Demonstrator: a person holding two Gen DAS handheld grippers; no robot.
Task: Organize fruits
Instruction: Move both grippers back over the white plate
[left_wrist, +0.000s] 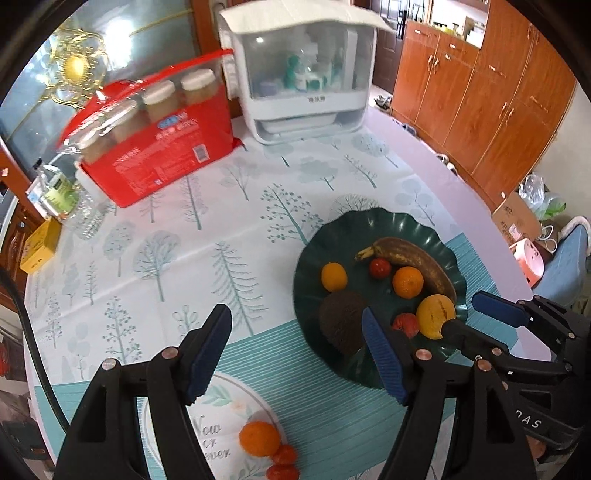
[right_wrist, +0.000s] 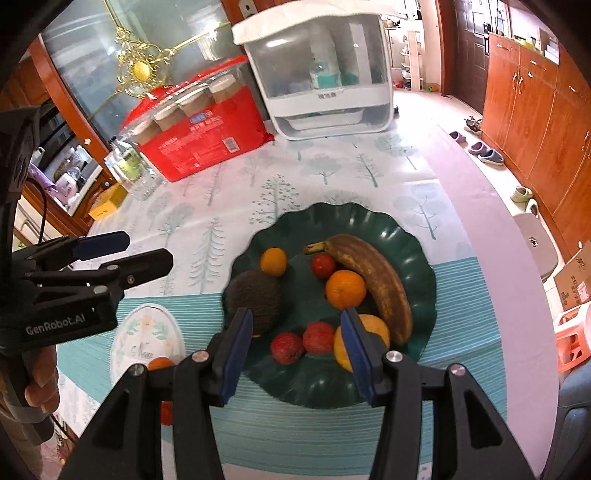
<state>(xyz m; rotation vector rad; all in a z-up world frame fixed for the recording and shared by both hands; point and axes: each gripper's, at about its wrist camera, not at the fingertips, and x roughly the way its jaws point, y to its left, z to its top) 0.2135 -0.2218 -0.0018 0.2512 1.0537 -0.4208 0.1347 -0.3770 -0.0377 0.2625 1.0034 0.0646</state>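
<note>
Both grippers empty
Left gripper and right gripper tilt downward, jaws apart (nothing held).

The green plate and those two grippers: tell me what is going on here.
A person holds a gripper in each hand above the table, sorting fruit. The left gripper and right gripper both stand open and empty. The green plate already holds a brown banana, oranges, small red fruits, a yellow fruit and a dark rough fruit. An orange and two small red fruits are still off the plate, on the tablecloth.
</note>
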